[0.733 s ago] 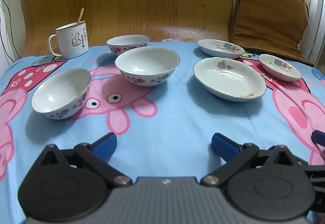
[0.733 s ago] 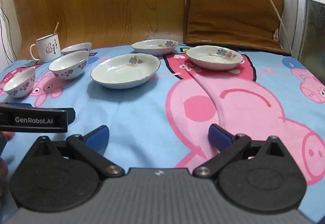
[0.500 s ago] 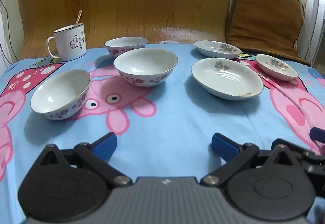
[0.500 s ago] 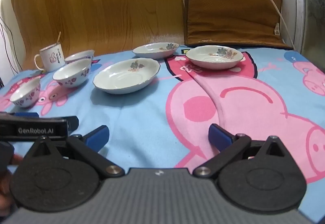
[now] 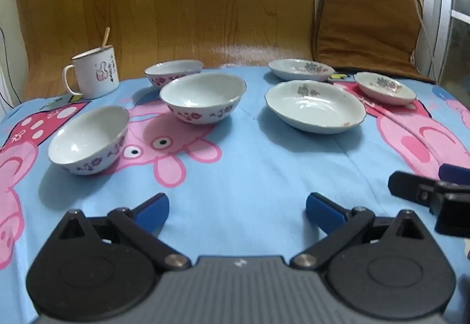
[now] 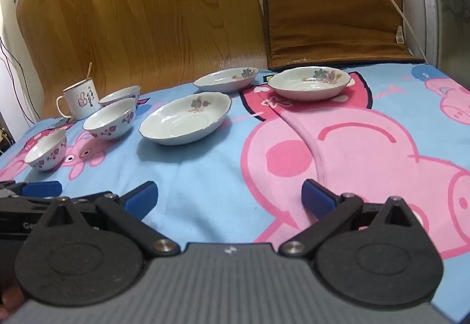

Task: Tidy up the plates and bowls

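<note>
- Three bowls stand upright on the left half of my surface: the near bowl (image 5: 88,140), the large bowl (image 5: 202,98) beyond it, and the far bowl (image 5: 173,71) just behind the large one
- All three bowls are white with purple flower print on the outer wall; none is stacked
- Three plates lie on the right half: the large plate (image 5: 315,106) nearest the bowls, the far plate (image 5: 301,70) behind it, and the right plate (image 6: 308,82) off to the right side
- Each plate carries a flower motif inside; the plates lie apart from one another
- My left claw (image 5: 237,206) is released, blue pads spread wide, nothing between them, low over the cloth well short of the bowls
- My right claw (image 6: 229,195) is likewise released and grasps nothing, just beside the left one
- The surface is covered by a blue cartoon-pig cloth (image 5: 249,165)
- An enamel mug (image 5: 94,73) with a spoon in it stands at the far left, near the far bowl
- A wooden board (image 5: 176,1) and a brown cushion (image 6: 332,10) lean behind
</note>
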A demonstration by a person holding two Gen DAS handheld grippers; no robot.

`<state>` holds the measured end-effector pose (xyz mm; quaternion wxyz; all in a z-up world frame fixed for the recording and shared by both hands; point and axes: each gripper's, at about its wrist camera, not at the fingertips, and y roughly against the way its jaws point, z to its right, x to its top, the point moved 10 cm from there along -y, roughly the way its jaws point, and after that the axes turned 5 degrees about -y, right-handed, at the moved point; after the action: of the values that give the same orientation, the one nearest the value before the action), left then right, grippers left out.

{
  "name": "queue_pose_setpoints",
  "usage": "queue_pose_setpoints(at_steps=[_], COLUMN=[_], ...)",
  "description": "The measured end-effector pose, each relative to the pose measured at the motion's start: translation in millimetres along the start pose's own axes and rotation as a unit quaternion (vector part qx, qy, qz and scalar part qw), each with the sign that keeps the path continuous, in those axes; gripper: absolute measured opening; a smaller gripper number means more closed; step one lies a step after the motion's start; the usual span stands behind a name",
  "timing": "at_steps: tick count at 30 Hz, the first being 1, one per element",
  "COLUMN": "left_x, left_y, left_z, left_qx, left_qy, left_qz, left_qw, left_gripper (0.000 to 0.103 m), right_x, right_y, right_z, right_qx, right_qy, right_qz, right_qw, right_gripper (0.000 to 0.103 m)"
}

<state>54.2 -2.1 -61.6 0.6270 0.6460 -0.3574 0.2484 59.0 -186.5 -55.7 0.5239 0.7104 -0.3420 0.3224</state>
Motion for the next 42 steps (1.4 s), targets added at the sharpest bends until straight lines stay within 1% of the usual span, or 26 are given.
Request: queue_pose_setpoints(at_steps=[2, 3, 5, 8, 9, 10, 11, 12, 14, 15, 16, 17, 19, 21, 23, 27, 29, 32, 35, 39, 42], left_x=[4.9, 8.1, 15.3, 26.2, 29.8, 34.1, 37.5, 41.3, 45.5, 47.0, 47.1, 48.3, 47.4, 47.4, 47.9, 46.4, 45.3, 43.2, 42.0, 41.6, 41.5], left_y=[7.2, 11.1, 16.8, 20.7, 21.7, 23.2, 25.1, 27.7, 31.4, 33.2, 36.2, 40.2, 48.9, 55.2, 57.8, 56.7, 56.2, 56.6, 55.6, 52.7, 52.1], left_z=[-5.9, -8.8, -13.6, -19.5, -21.3, -23.5, -26.1, -29.5, -32.9, -33.4, -32.5, -32.1, -30.4, -26.6, -24.7, -30.8, -33.1, -30.5, -28.5, -32.2, -32.7], left_qx=[0.006, 0.011, 0.03, 0.061, 0.068, 0.076, 0.086, 0.095, 0.104, 0.107, 0.109, 0.112, 0.119, 0.127, 0.13, 0.126, 0.127, 0.13, 0.131, 0.136, 0.135], left_qy=[0.012, 0.015, 0.01, 0.001, 0.002, 0.006, 0.013, 0.022, 0.033, 0.034, 0.032, 0.031, 0.027, 0.019, 0.014, 0.027, 0.032, 0.023, 0.022, 0.032, 0.035], left_qz=[0.029, 0.046, 0.076, 0.111, 0.123, 0.138, 0.153, 0.17, 0.195, 0.203, 0.211, 0.223, 0.244, 0.261, 0.27, 0.265, 0.264, 0.266, 0.263, 0.252, 0.25], left_qw=[0.9995, 0.9988, 0.9966, 0.992, 0.9901, 0.9874, 0.9843, 0.9806, 0.9748, 0.9727, 0.9708, 0.9678, 0.962, 0.9566, 0.954, 0.9558, 0.9556, 0.955, 0.9556, 0.9576, 0.958], left_gripper=[0.103, 0.103, 0.103, 0.103, 0.103, 0.103, 0.103, 0.103, 0.103, 0.103, 0.103, 0.103, 0.103, 0.103, 0.103, 0.103, 0.103, 0.103, 0.103, 0.103, 0.103], right_x=[0.5, -2.4, -4.1, 2.3, 7.1, 13.7, 21.8, 30.5, 44.3, 48.3, 49.7, 48.0, 48.9, 50.6, 52.2, 53.1, 48.5, 45.3, 45.0, 42.3, 38.5], right_y=[-0.1, 2.0, 5.8, 15.5, 19.8, 26.0, 34.1, 43.0, 57.8, 62.5, 63.8, 61.7, 53.8, 51.9, 51.0, 53.5, 55.4, 52.7, 51.5, 49.7, 55.0], right_z=[-2.6, 2.7, 8.0, 9.4, 8.8, 7.6, 5.5, 1.5, -6.9, -11.1, -14.6, -17.0, -21.4, -22.5, -21.9, -10.2, -15.3, -18.7, -17.0, -15.1, -17.3], right_qx=[-0.005, -0.003, 0.0, -0.01, -0.013, -0.021, -0.031, -0.04, -0.054, -0.064, -0.074, -0.079, -0.079, -0.08, -0.074, -0.066, -0.064, -0.055, -0.046, -0.027, -0.019], right_qy=[0.005, 0.005, 0.004, 0.007, 0.007, 0.009, 0.015, 0.026, 0.052, 0.066, 0.079, 0.087, 0.102, 0.107, 0.102, 0.064, 0.069, 0.077, 0.071, 0.061, 0.063], right_qz=[-0.001, 0.002, 0.015, 0.05, 0.07, 0.101, 0.142, 0.187, 0.265, 0.298, 0.322, 0.331, 0.321, 0.323, 0.325, 0.326, 0.325, 0.319, 0.314, 0.293, 0.296], right_qw=[1.0, 1.0, 1.0, 0.999, 0.997, 0.995, 0.989, 0.981, 0.961, 0.95, 0.941, 0.936, 0.938, 0.937, 0.937, 0.941, 0.941, 0.943, 0.946, 0.954, 0.953], right_gripper=[0.103, 0.103, 0.103, 0.103, 0.103, 0.103, 0.103, 0.103, 0.103, 0.103, 0.103, 0.103, 0.103, 0.103, 0.103, 0.103, 0.103, 0.103, 0.103, 0.103, 0.103])
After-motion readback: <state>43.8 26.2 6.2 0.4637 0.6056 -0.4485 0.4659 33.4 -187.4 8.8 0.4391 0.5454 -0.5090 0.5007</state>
